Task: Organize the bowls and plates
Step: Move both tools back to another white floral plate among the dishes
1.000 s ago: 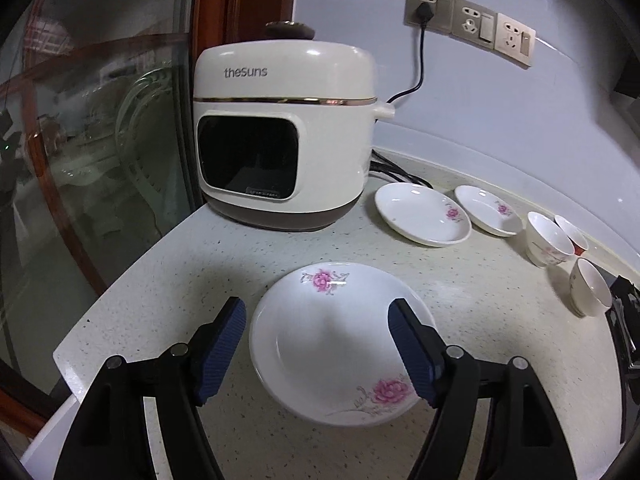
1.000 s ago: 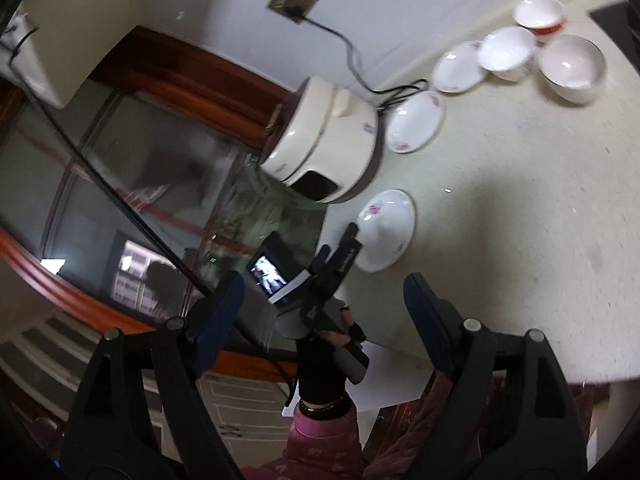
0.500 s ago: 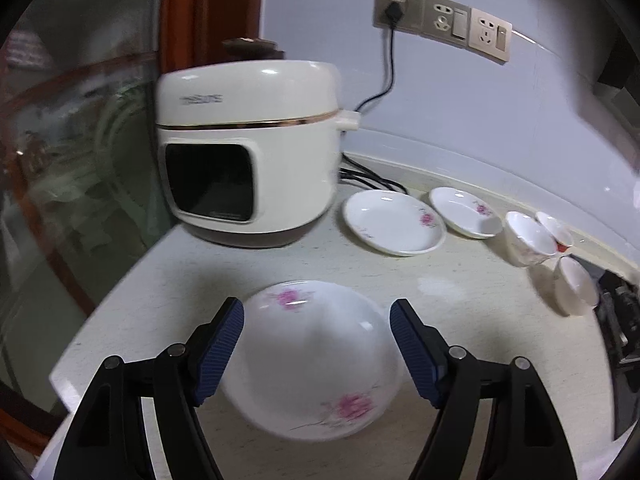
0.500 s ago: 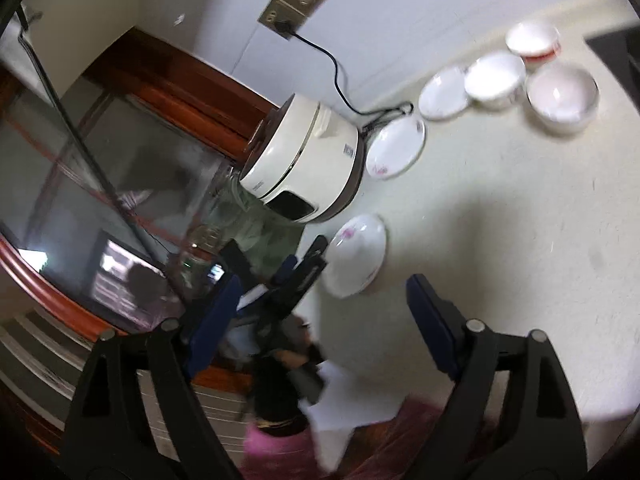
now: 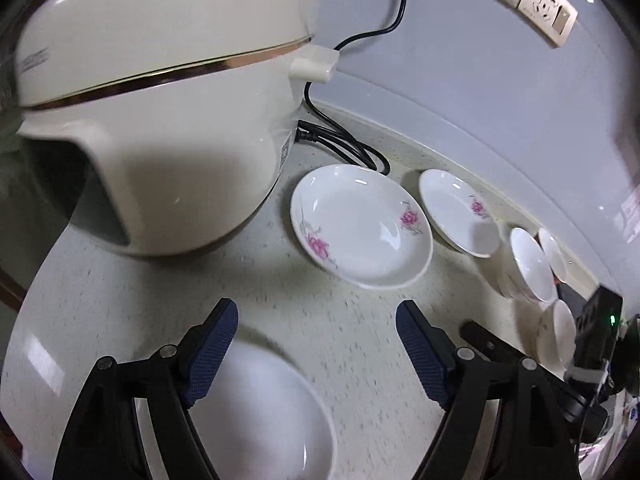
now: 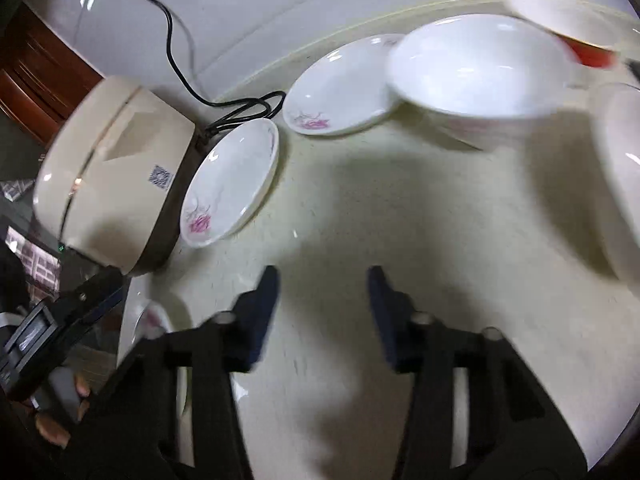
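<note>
A white flowered plate [image 5: 256, 412] lies on the counter under my left gripper [image 5: 316, 308], which stands open and is opening further, with nothing between its pads. Two more flowered plates [image 5: 360, 226] [image 5: 460, 212] lie ahead beside the cooker, and white bowls [image 5: 528, 264] [image 5: 560, 336] follow on the right. My right gripper [image 6: 323, 280] hovers low over bare counter, its jaws closing on nothing. Ahead of it are the two plates [image 6: 232, 188] [image 6: 340, 84], a white bowl [image 6: 476, 68], a red-based bowl [image 6: 572, 28] and another bowl [image 6: 620, 168] at the right edge.
A cream rice cooker [image 5: 160, 120] stands at the left, its black cord [image 5: 344, 148] coiled behind the plates. Wall sockets [image 5: 536, 4] sit above. The counter's edge curves round at the left. A hand [image 6: 52, 428] holds the left gripper [image 6: 80, 300].
My left gripper moved forward past the near plate, towards the cooker and the far plates. My right gripper dropped from high up to just over the counter, and its jaws narrowed.
</note>
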### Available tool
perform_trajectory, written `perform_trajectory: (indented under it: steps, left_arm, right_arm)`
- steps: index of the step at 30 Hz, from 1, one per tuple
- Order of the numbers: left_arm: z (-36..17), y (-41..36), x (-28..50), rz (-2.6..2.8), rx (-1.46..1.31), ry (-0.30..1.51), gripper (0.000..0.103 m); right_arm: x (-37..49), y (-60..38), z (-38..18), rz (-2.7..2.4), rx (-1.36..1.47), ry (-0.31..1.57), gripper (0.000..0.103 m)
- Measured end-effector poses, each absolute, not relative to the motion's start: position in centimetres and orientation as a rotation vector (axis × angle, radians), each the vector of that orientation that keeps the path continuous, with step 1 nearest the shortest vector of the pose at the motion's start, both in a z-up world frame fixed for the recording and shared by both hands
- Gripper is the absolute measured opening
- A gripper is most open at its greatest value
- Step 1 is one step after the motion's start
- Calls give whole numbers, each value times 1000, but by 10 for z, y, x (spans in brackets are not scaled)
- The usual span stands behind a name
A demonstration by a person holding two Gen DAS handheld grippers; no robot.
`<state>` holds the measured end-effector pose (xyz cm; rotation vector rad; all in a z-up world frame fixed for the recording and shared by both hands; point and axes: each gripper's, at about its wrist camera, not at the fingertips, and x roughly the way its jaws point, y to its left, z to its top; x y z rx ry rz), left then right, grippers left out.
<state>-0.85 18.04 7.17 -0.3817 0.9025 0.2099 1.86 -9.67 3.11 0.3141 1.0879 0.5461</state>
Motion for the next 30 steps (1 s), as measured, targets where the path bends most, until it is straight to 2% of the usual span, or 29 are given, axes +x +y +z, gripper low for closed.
perform_trajectory:
  steps: [9, 14, 16, 17, 21, 30]
  left_arm:
    - [54, 186, 15, 214, -418, 950, 82]
    - [56, 190, 18, 217, -440, 931, 82]
    - [56, 194, 17, 228, -449, 930, 82]
    - [57, 198, 14, 232, -455, 931, 82]
    - [58, 200, 12, 238, -468, 927, 82]
    - [58, 176, 16, 196, -433, 946, 82]
  right_arm:
    - [58, -48, 37, 495, 279, 1042, 44]
    - [67, -24, 38, 420, 145, 1014, 44]
    - [63, -16, 39, 401, 53, 994, 47]
    - [62, -13, 40, 388, 19, 993, 52]
    - [59, -18, 39, 369, -52, 1004, 57]
    - [24, -78, 42, 328, -71, 997, 57]
